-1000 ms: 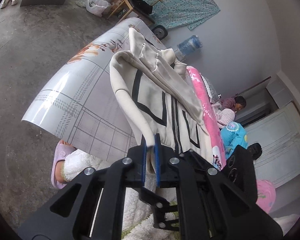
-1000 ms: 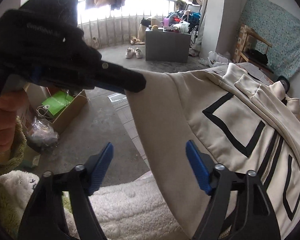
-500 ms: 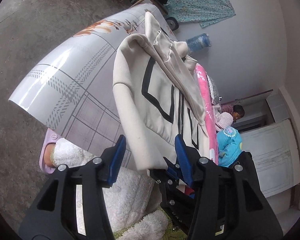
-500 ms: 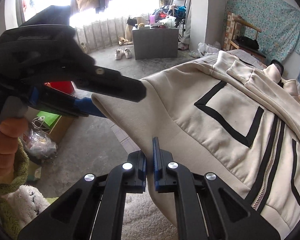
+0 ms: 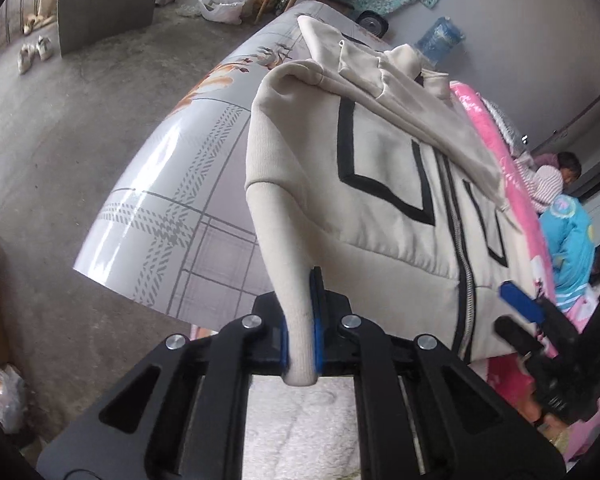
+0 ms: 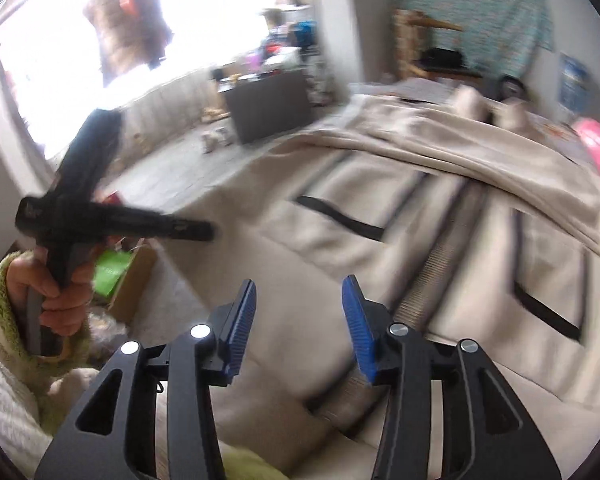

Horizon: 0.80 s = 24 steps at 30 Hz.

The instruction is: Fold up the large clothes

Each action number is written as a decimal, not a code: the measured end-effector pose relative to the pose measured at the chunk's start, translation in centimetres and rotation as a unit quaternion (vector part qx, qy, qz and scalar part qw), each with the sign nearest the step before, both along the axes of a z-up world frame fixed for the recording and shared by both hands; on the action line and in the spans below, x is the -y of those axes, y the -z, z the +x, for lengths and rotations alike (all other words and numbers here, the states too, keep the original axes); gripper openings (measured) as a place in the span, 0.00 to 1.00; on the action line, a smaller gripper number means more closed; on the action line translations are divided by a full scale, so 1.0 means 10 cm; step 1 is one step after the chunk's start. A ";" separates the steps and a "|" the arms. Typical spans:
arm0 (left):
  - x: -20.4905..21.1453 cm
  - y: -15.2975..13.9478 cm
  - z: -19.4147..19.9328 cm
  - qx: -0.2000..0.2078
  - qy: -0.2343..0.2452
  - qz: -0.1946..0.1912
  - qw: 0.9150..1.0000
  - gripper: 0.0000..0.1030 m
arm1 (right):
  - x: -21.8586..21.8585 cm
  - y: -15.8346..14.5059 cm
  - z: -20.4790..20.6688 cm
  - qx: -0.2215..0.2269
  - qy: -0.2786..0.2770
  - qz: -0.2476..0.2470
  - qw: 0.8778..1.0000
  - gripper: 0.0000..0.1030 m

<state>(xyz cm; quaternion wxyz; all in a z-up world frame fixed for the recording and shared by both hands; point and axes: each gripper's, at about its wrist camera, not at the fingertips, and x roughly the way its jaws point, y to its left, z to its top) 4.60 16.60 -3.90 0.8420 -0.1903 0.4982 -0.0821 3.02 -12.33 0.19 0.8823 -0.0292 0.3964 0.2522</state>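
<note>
Currently the cream zip jacket (image 5: 384, 184) with black line trim lies spread on the worktop (image 5: 188, 184), a glossy grey-checked surface with an orange floral print toward its far end. The jacket covers the right-hand part of the worktop up to the near edge; its hem and a doubled-over sleeve hang past that near edge. A pink cover (image 5: 512, 168) runs along the worktop's right edge, beside the jacket.

The left gripper (image 5: 300, 332) has just been closing, and its blue-padded fingers (image 5: 318, 320) are pressed onto the jacket's sleeve fold at the near edge; a rounded loop of cream fabric protrudes below the pads. In the right wrist view, the left gripper (image 6: 204, 232) is seen from the side, carried by a hand (image 6: 56, 292) in a fluffy yellow-green sleeve (image 6: 4, 332), its tip against the jacket's left edge.

The right gripper (image 6: 298, 320) has just been opening. Its fingers (image 6: 358, 326) stand spread above the jacket (image 6: 440, 216) near the hem, right of the left gripper, with no fabric pinched between them. This view is motion-blurred, so whether the pads touch the cloth cannot be told.

Two people (image 5: 556, 184) sit beyond the worktop's right edge.
</note>
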 end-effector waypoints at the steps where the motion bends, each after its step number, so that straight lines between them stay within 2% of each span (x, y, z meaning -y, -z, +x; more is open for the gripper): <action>1: 0.03 0.01 0.00 0.001 0.003 0.015 1.000 0.08 | 0.23 -0.01 -0.02 -0.007 0.035 -0.005 0.999 0.44; 5: 0.08 0.02 -0.03 0.010 0.012 0.059 0.998 0.08 | 1.00 -0.01 -0.16 -0.030 0.150 -0.014 0.988 0.54; 9: 0.14 0.04 -0.04 0.015 0.015 0.085 0.996 0.08 | 1.55 0.08 -0.35 -0.055 0.248 -0.006 0.967 0.54; 11: 0.16 0.04 -0.05 0.017 0.017 0.092 0.995 0.08 | 1.71 0.14 -0.40 -0.061 0.277 0.007 0.959 0.54; 13: 0.16 0.03 -0.06 0.018 0.019 0.097 0.995 0.08 | 1.81 0.17 -0.44 -0.062 0.292 0.016 0.954 0.54; 16: 0.18 0.03 -0.06 0.018 0.019 0.102 0.994 0.08 | 1.84 0.26 -0.44 -0.077 0.287 0.038 0.954 0.54; 21: 0.20 0.03 -0.07 0.019 0.019 0.106 0.994 0.09 | 1.85 0.31 -0.60 -0.089 0.286 0.038 0.953 0.53; 22: 0.20 0.03 -0.07 0.019 0.019 0.107 0.994 0.09 | 1.85 0.32 -0.63 -0.090 0.288 0.039 0.953 0.52; 24: 0.21 0.03 -0.07 0.019 0.018 0.110 0.994 0.09 | 1.87 0.33 -0.68 -0.088 0.292 0.040 0.952 0.44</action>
